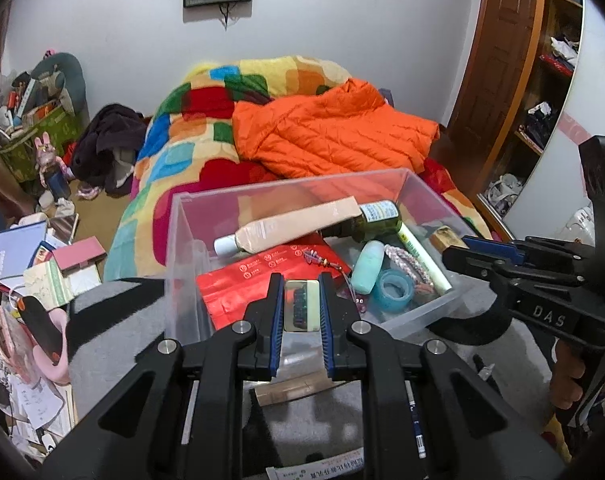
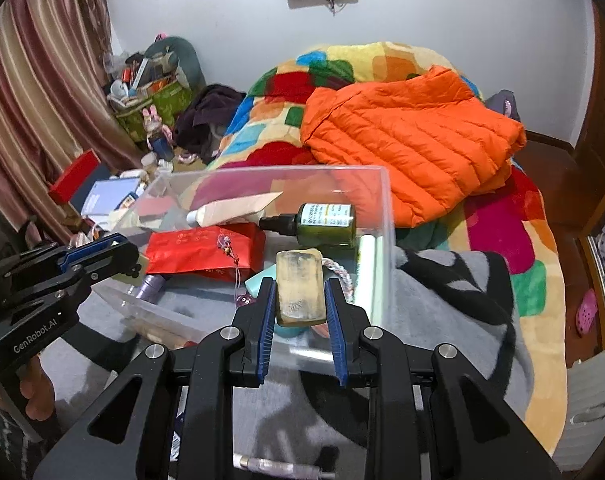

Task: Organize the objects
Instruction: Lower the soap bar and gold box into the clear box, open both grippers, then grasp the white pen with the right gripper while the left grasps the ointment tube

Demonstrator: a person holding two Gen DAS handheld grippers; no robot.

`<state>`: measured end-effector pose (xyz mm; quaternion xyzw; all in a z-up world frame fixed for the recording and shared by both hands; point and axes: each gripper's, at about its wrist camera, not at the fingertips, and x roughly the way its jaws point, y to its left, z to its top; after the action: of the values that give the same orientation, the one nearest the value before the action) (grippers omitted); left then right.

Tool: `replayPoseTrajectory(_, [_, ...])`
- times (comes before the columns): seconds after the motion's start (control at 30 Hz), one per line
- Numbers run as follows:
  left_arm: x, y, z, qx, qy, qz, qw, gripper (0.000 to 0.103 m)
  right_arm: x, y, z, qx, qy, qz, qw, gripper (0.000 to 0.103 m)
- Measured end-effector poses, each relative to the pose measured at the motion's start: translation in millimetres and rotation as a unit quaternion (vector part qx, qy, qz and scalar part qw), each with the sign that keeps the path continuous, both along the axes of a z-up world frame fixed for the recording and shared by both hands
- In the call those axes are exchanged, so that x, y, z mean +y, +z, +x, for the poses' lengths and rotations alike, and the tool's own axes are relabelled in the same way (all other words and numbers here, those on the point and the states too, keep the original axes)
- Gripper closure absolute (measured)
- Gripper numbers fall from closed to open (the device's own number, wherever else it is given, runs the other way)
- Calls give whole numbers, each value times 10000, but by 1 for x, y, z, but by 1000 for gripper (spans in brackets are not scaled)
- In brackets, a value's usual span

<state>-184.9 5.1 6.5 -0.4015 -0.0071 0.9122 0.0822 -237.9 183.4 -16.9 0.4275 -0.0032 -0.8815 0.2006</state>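
A clear plastic bin [image 1: 182,240] [image 2: 382,208] sits on a grey and black blanket. It holds a red packet [image 1: 254,276] [image 2: 198,248], a beige tube [image 1: 286,224], a green bottle [image 1: 366,220] [image 2: 326,224], a mint case [image 1: 366,268] and a tape roll [image 1: 394,292]. My left gripper [image 1: 301,304] is shut on a small cream and gold compact [image 1: 301,306] over the bin's near wall. My right gripper [image 2: 300,300] is shut on a tan worn bar [image 2: 300,288] above the bin; it shows at right in the left wrist view [image 1: 454,248].
Behind the bin lies a colourful quilt [image 1: 182,128] with an orange puffer jacket [image 1: 334,132] [image 2: 414,136]. Books and clutter [image 1: 34,256] crowd the floor at left. A wooden shelf unit [image 1: 542,92] stands at right. A pen [image 1: 416,420] lies on the blanket near me.
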Motion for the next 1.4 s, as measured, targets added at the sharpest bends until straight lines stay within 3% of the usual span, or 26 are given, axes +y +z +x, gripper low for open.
replayPoseTrajectory(0.23, [0,-11,-7,-196,-36,29,9998,86,-15,-13,-8,-100,151,206,9996,81])
replayPoseTrajectory(0.6, [6,3,22,91,-173,-173,9997,67,-11,8,13,7,362,43,9993,79])
replayPoseTrajectory(0.9, [6,-11,68,-16,-437,-336,9985,47,-8,18,58,139,630,-123,9978,59])
replayPoseTrajectory(0.97, [6,-21,76,-193,-583,-257,9978,42,-12,13,71,93,730,-75,9973,56])
replayPoseTrajectory(1.2, [12,-62,82,-872,-1061,-280,9901,42,-22,-24,92,-189,1241,371,9914,46])
replayPoseTrajectory(1.4, [9,-69,77,-1041,-998,-199,9893,40,-18,-54,94,-503,1566,719,9838,43])
